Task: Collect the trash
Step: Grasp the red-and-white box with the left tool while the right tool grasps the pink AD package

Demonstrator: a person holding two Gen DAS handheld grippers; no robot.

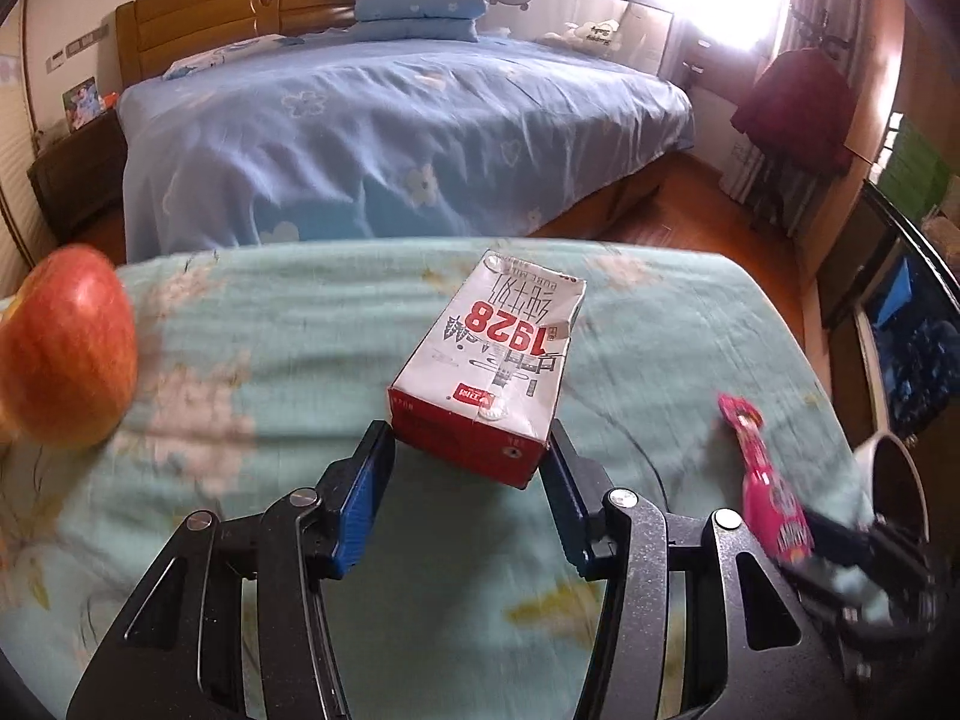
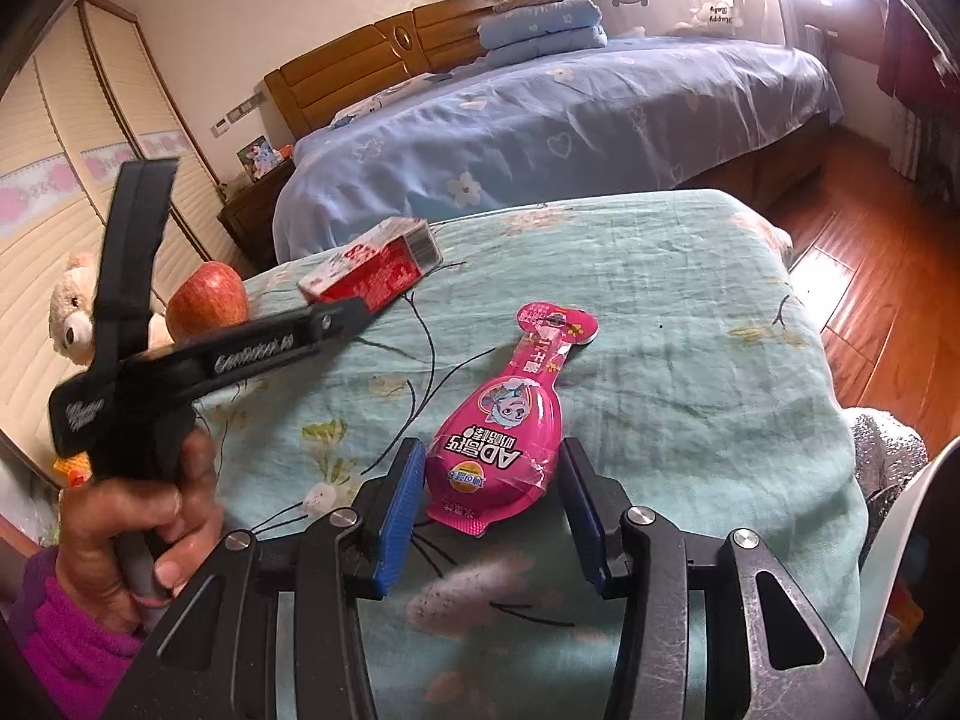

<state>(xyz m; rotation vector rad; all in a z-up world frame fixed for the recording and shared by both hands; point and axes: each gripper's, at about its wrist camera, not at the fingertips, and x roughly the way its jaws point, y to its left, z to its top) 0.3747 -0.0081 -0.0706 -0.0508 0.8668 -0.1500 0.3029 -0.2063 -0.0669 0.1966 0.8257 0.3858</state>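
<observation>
Here the carton (image 1: 489, 360), white over a red base with "1928" printed upside down, lies flat near the middle of the counter (image 1: 360, 510), on its teal flowered cloth. Its near end sits between the blue pads of the left claw (image 1: 471, 468); the pads stand right at the carton's two near corners, and whether they press on it cannot be told from this view. The jaws are about half open. In the right wrist view the same carton (image 2: 372, 267) lies at about ten o'clock, with the tip of the left claw's black finger against its red side.

The pink pouch (image 2: 501, 450), pear-shaped with a cartoon face and a narrow neck pointing to twelve o'clock, lies flat on the cloth. Its wide end rests between the pads of the right claw (image 2: 489, 504). The left pad is just beside the pouch edge and the right pad stands a little apart, so the jaws are parted and grip nothing. In the left wrist view the pouch (image 1: 762, 474) shows at four o'clock, blurred.

An apple (image 1: 66, 348) sits at nine o'clock of the carton, near the counter's edge. A hand (image 2: 138, 516) with a magenta sleeve (image 2: 72, 648) holds the left claw's handle at eight o'clock in the right view. A teddy bear (image 2: 72, 318) sits behind the apple. Beyond the counter stands a bed (image 1: 390, 138) with a blue cover.
</observation>
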